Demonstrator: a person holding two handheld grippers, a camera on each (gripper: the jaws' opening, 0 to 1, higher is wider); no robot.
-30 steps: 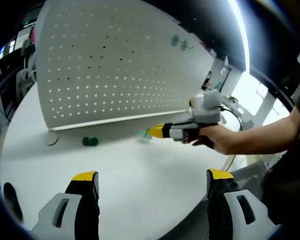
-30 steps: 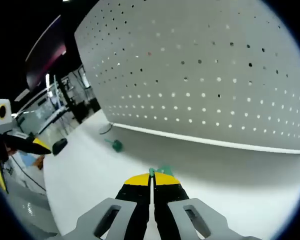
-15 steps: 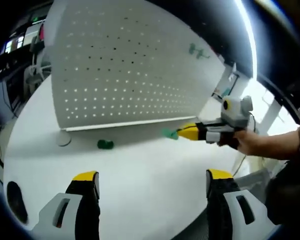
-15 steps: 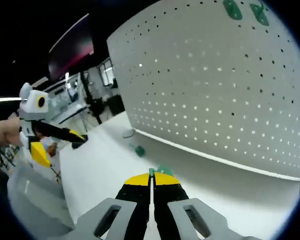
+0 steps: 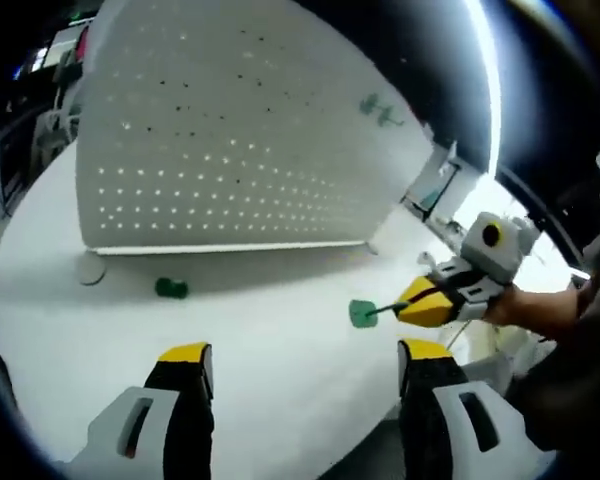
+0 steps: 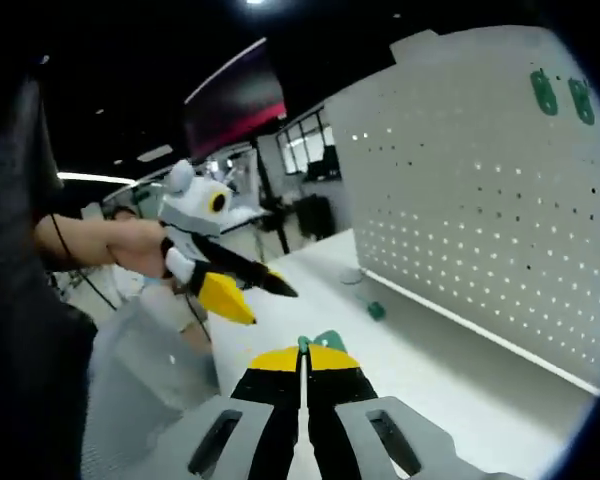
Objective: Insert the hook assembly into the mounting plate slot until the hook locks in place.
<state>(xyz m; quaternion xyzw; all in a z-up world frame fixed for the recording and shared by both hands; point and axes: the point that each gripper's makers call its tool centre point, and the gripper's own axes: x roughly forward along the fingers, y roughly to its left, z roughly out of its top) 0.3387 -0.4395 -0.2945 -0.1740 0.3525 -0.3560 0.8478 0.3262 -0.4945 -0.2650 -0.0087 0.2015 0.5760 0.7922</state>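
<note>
Right tongs are gripping the green hook above the white tabletop, away from the pegboard.

In the left gripper view the right tongs (image 5: pixel 405 306) are pinching the green hook (image 5: pixel 363 313) by its stem, jaws closed on it (its round end is pointing toward the board). The left tongs (image 5: pixel 305 362) are standing wide apart, holding nothing. The perforated mounting plate (image 5: pixel 230 150) is standing upright on the tabletop (image 5: pixel 270 350), with two green hooks (image 5: pixel 378 110) sitting near its upper corner and a small green piece (image 5: pixel 170 289) lying just before its base.
</note>
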